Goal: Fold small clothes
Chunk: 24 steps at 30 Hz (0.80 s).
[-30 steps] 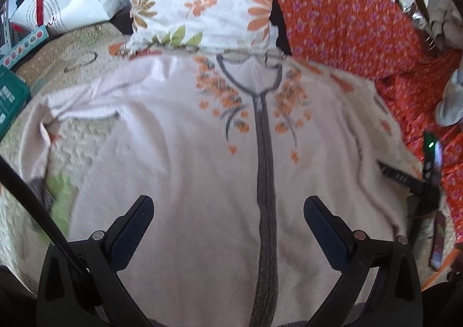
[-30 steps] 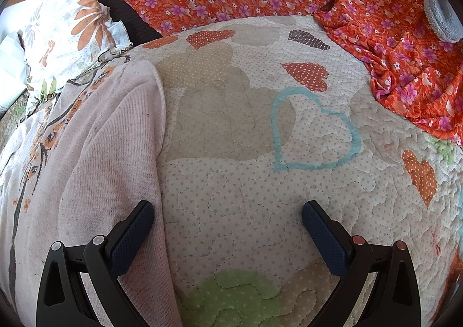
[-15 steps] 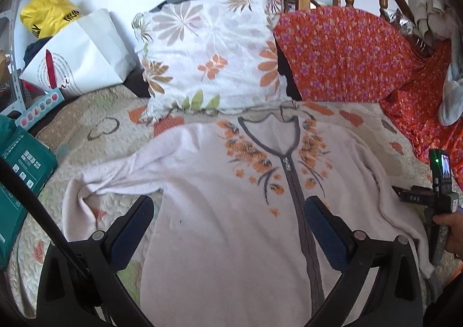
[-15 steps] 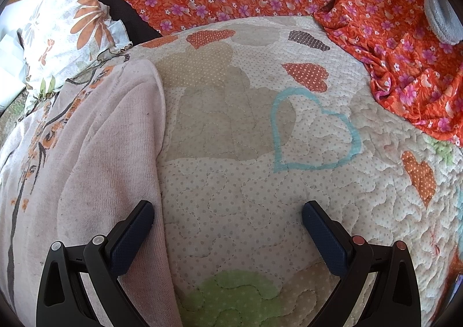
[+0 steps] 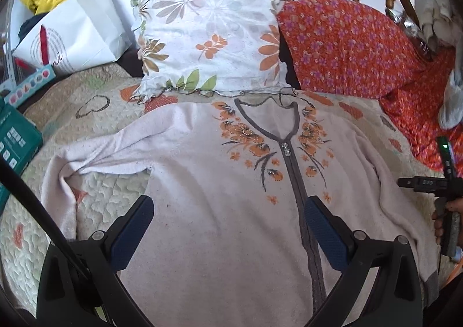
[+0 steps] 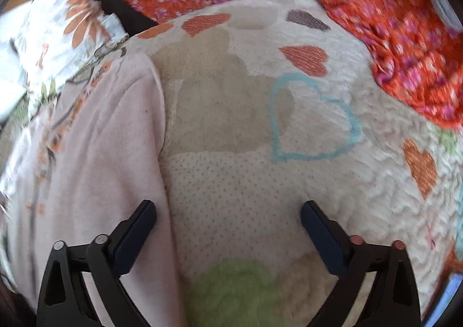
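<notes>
L claw [image 5: 228,218] released, over cardigan [image 5: 220,182] | R claw [image 6: 228,218] released, over quilt [image 6: 260,182]

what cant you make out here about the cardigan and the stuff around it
- Cardigan hem: left wrist view, cut off by the bottom edge and the left gripper.
- Print on the white bag: too small.
- Cardigan's flower pattern in the right wrist view: motion blur.

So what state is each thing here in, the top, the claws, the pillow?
Pink zip cardigan: spread flat, front up, zipped, unfolded.
Its sleeve: stretched out sideways, bent at the end.
Left claw: open, holding nothing.
Right claw: open, holding nothing.
Floral pillow: propped upright behind the collar.
</notes>
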Each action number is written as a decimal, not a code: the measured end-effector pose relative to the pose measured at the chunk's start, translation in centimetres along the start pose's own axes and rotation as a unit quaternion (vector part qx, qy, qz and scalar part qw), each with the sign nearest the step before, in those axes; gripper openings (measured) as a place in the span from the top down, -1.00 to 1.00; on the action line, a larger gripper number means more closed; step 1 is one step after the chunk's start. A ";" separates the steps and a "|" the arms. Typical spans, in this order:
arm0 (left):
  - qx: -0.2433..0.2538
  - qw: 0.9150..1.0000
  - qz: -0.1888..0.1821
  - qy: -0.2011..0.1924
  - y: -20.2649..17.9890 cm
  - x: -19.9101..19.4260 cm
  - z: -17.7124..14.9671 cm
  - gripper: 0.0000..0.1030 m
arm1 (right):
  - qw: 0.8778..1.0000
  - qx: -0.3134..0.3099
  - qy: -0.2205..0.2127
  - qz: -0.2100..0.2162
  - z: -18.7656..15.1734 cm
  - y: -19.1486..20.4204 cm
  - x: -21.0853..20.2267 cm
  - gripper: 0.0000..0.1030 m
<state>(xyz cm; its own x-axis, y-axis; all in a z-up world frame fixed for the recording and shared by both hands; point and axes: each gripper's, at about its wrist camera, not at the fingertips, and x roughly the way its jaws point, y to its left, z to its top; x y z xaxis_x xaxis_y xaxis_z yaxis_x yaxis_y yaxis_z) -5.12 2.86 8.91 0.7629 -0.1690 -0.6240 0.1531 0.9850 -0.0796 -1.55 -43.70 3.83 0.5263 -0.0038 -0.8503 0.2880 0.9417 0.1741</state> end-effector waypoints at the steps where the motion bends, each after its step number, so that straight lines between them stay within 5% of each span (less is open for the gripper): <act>1: -0.004 1.000 0.000 0.000 0.3 -0.1 0.0 -1.00 | 0.999 0.000 -0.026 -0.020 0.0 -0.1 -1.4 -0.91; 3: -0.012 1.000 0.003 0.003 0.8 -0.1 -0.1 -1.00 | 0.994 -0.022 -0.078 -0.067 -0.3 0.2 -4.3 -0.96; 5: -0.020 1.000 0.006 0.004 1.3 -0.1 -0.1 -1.00 | 0.994 -0.041 -0.087 -0.052 -1.1 0.3 -6.2 -0.98; 7: -0.027 1.000 0.012 0.003 1.8 -0.2 -0.3 -1.00 | 0.998 -0.037 -0.054 0.013 -2.7 0.0 -7.0 -0.89; 9: -0.030 0.999 0.017 0.002 2.0 -0.3 -0.3 -1.00 | 0.998 -0.021 -0.007 0.057 -4.1 -0.3 -6.1 -0.42; 12: -0.035 0.999 0.020 0.001 2.3 -0.5 -0.5 -1.00 | 0.996 -0.015 0.056 0.073 -6.5 -0.3 -3.7 -0.31; 14: -0.035 0.999 0.020 0.000 2.4 -0.6 -0.5 -1.00 | 0.995 -0.024 0.061 0.078 -7.4 0.2 -3.2 -0.20; 16: -0.034 0.999 0.022 0.000 2.4 -0.6 -0.5 -1.00 | 0.990 -0.019 0.066 0.122 -7.2 0.2 -3.3 0.67; 17: -0.033 0.999 0.023 -0.001 2.5 -0.6 -0.5 -1.00 | 0.985 0.008 0.072 0.156 -6.7 -0.4 -3.4 0.90; 18: -0.033 0.999 0.025 -0.003 2.6 -0.7 -0.5 -1.00 | 0.986 0.015 0.063 0.155 -6.4 -0.6 -3.8 0.90; 22: -0.036 0.999 0.036 -0.008 3.2 -0.9 -0.3 -1.00 | 0.998 0.034 -0.001 0.061 -3.1 -2.7 -5.9 0.90; 24: -0.044 0.998 0.046 -0.008 3.8 -0.7 -0.1 -1.00 | 0.997 0.048 -0.040 -0.051 -1.3 -4.1 -6.6 0.90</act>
<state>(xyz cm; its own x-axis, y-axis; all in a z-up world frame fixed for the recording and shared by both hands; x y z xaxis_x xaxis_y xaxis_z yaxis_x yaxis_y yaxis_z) -5.16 6.69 9.00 0.7812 -0.0769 -0.6196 0.0264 0.9956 -0.0904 -7.19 -47.09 8.07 0.5517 -0.1294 -0.8239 0.4170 0.8983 0.1381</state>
